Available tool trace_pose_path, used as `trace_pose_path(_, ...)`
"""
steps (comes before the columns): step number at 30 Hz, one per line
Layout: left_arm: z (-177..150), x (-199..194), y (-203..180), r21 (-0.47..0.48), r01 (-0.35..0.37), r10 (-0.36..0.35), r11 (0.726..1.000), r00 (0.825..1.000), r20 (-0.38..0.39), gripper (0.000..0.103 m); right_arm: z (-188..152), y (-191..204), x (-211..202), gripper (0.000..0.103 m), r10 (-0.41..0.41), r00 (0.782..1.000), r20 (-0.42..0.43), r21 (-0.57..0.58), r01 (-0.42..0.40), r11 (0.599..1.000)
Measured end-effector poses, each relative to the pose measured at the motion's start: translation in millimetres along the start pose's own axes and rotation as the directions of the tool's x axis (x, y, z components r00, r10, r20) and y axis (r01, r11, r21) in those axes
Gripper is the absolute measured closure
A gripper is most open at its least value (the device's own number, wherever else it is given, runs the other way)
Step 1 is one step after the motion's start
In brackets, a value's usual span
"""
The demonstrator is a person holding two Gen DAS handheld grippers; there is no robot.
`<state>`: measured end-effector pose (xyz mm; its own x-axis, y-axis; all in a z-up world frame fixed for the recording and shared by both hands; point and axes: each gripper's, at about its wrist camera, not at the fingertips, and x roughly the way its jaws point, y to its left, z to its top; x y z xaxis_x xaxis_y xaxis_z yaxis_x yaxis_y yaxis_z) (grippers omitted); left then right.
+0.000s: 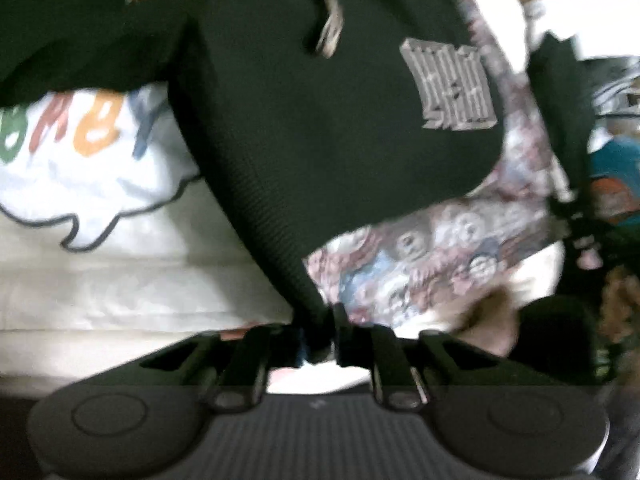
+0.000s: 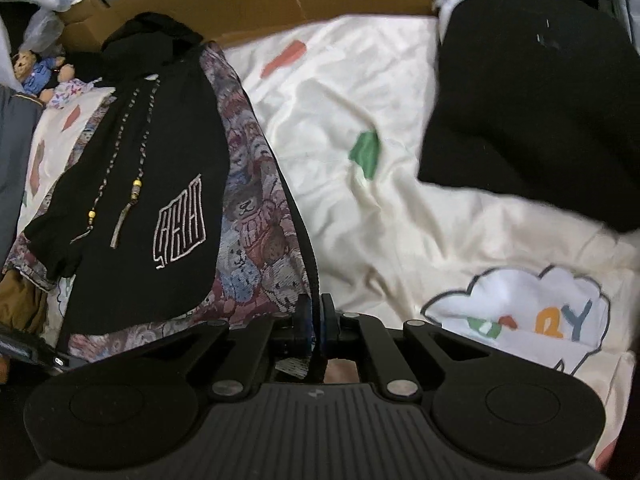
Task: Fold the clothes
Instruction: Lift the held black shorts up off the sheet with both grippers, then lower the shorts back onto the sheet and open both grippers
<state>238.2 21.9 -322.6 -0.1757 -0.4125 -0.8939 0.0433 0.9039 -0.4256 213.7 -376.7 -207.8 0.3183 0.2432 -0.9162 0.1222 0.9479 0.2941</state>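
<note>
Hoodie (image 2: 132,216) hem pinched by both hand-held grippers.

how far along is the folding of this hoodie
Done: a black folded garment lies apart on the cream bedspread.
In hand: the black hoodie with bear-print panels lies partly folded; the right gripper pinches its ribbed hem, and the left gripper is shut on another black edge.
Left: folding the hoodie's bottom up and squaring it.
</note>
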Motion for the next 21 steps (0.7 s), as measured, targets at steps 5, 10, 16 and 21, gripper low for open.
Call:
trace_pose_path(5, 2, -22, 13, 0.037, -0.004, 0.004, 0.999, 1.000, 0.002, 0.064, -9, 1, 2, 0.071, -0.002, 1.000, -0.006, 0.026, 0.002, 1.000)
trace_pose_path(10, 7, -55, 25, 0.040, -0.017, 0.015, 0.999, 0.998, 0.060, 0.062, -12, 14, -5, 0.068, 0.013, 1.000, 0.023, 0.022, -0.013, 1.000)
trace_pose_path(16, -3, -119, 76, -0.041, -0.098, 0.104, 0.994, 0.974, 0.200, 0.062, -11, 50, -5, 0.068, 0.059, 0.998, 0.034, -0.019, -0.058, 0.998)
trace_pose_path(21, -14, -161, 110, -0.100, -0.139, 0.163, 0.985, 0.941, 0.296, 0.062, -9, 80, -1, 0.068, 0.086, 0.996, 0.031, -0.050, -0.084, 0.995)
